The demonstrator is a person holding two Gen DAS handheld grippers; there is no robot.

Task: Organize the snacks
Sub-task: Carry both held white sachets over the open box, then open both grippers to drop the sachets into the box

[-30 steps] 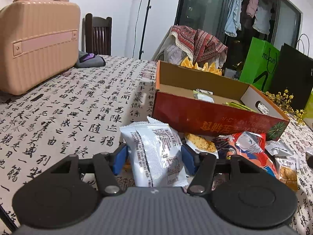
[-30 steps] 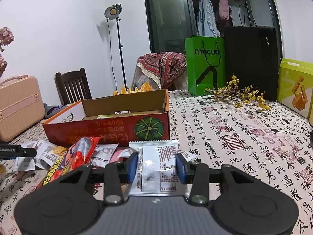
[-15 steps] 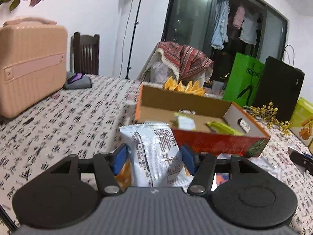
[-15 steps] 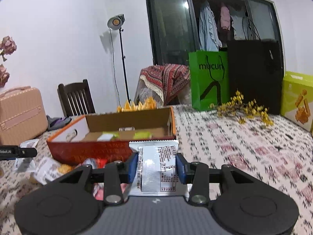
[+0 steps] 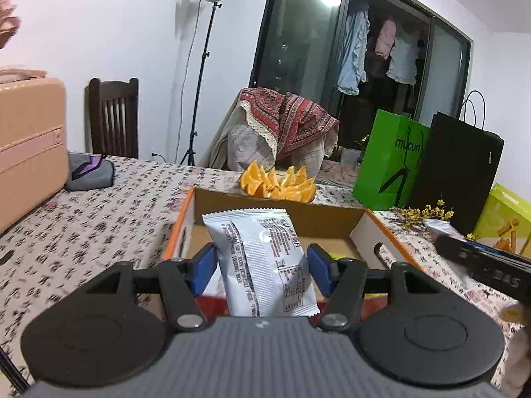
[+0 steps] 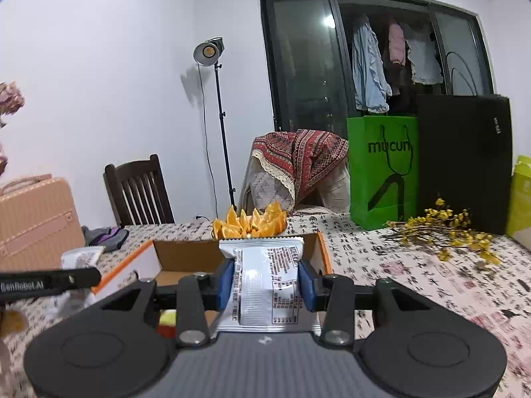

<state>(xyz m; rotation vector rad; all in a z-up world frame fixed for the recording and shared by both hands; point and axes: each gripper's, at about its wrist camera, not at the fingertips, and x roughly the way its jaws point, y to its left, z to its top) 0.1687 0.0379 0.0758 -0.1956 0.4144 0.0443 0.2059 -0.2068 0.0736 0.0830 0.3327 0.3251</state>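
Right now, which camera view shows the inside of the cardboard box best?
The left wrist view: it looks down into the cardboard box, showing its floor and side cut-out. The right wrist view sees the cardboard box lower, mostly walls, hidden behind the snack packet.

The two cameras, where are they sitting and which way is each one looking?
Left wrist view: sits on the left gripper, looking along its fingers over a held silver snack packet into the cardboard box; the other gripper shows at right.
Right wrist view: sits on the right gripper, facing its own silver packet and the box beyond.
Both share the orange slices, green bag and lamp.
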